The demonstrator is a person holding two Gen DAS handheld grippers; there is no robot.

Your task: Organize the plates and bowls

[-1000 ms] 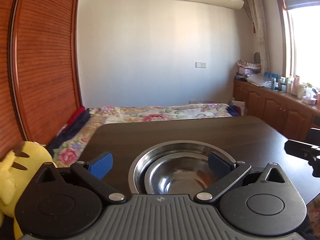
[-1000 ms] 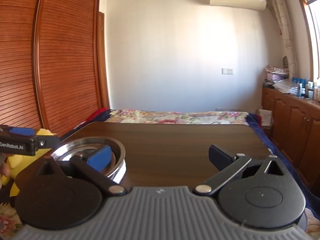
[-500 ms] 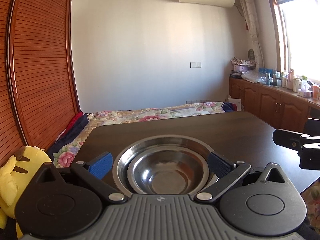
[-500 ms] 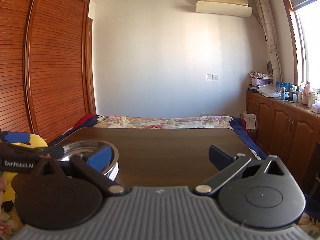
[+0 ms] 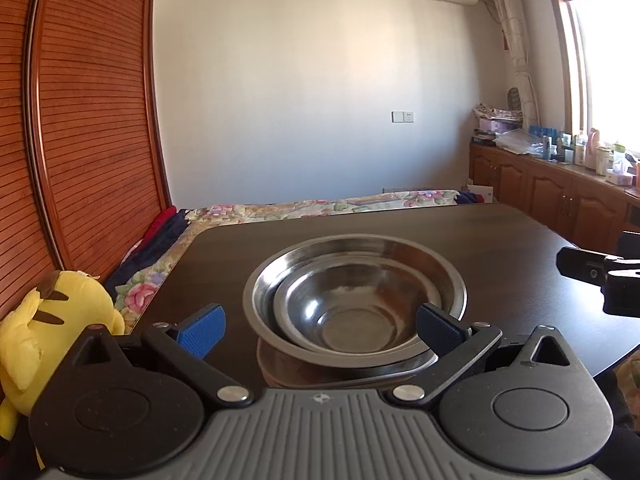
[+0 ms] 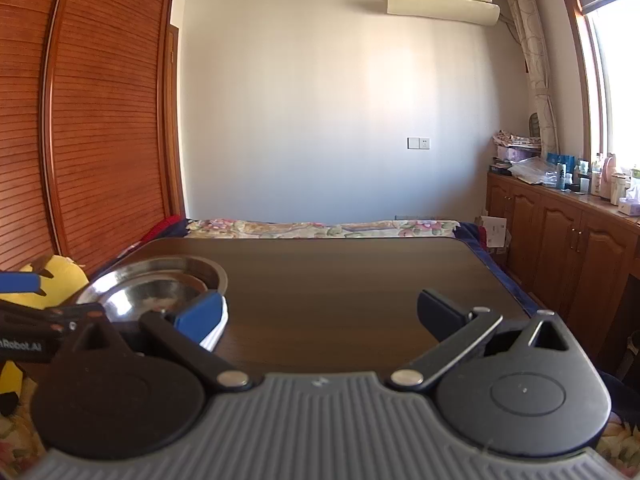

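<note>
My left tool [image 5: 318, 326] was spread wide, its ribbed blue pads either side of two nested round steel bowls [image 5: 354, 300], gripping neither. They sat on a pale plate [image 6: 216, 330] at the near left of the dark wood-grain desk [image 6: 340, 280]. My right tool [image 6: 320, 318] hung spread over bare desk.

Both wrist views look low across the table [image 6: 360, 280] toward the bed [image 5: 320, 206], sharing the nested bowls [image 5: 356, 292].
</note>
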